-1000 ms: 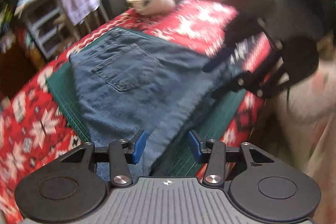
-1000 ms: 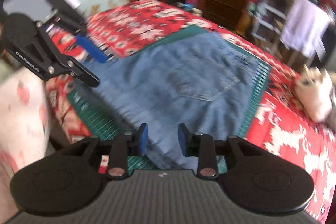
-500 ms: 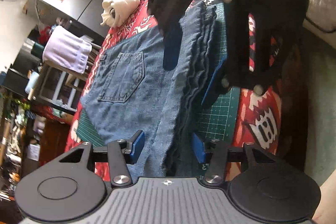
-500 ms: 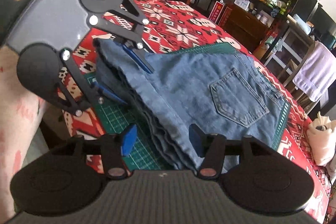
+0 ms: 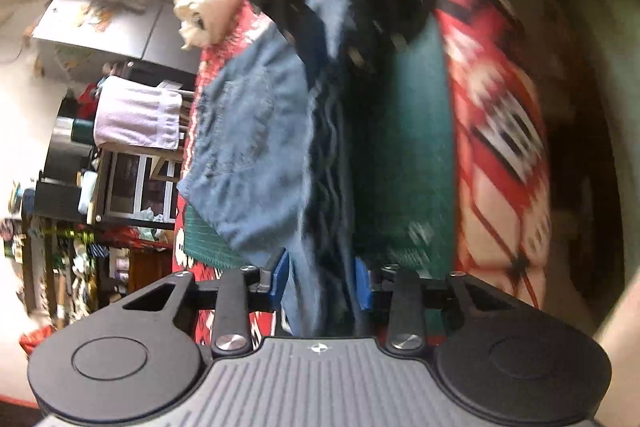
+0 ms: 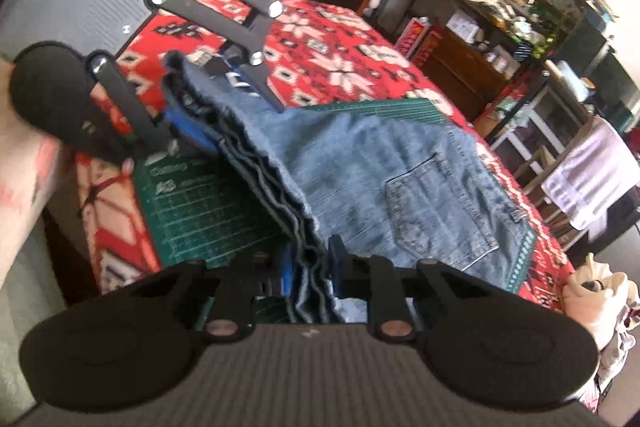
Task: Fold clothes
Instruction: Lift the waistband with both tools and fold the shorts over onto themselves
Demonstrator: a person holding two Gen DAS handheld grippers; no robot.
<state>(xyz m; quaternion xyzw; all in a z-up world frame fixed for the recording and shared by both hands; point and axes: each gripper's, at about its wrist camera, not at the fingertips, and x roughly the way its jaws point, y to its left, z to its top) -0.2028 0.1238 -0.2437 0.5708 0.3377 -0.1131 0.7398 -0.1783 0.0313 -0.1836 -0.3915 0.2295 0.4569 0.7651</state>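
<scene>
writing: mat print blurring, unreadable | jeans (image 6: 360, 163) lying folded on green mat (image 6: 208, 203), stacked edge running between grippers, pocket facing up | left gripper (image 5: 320, 281) clamping jeans edge | right gripper (image 6: 310, 269) clamping jeans edge

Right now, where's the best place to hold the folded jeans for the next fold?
Take the jeans by the stacked layered edge over the green cutting mat, coming in from the mat side. All layers end together there, so one pinch catches them. The right gripper and left gripper already straddle that edge at opposite ends.
</scene>
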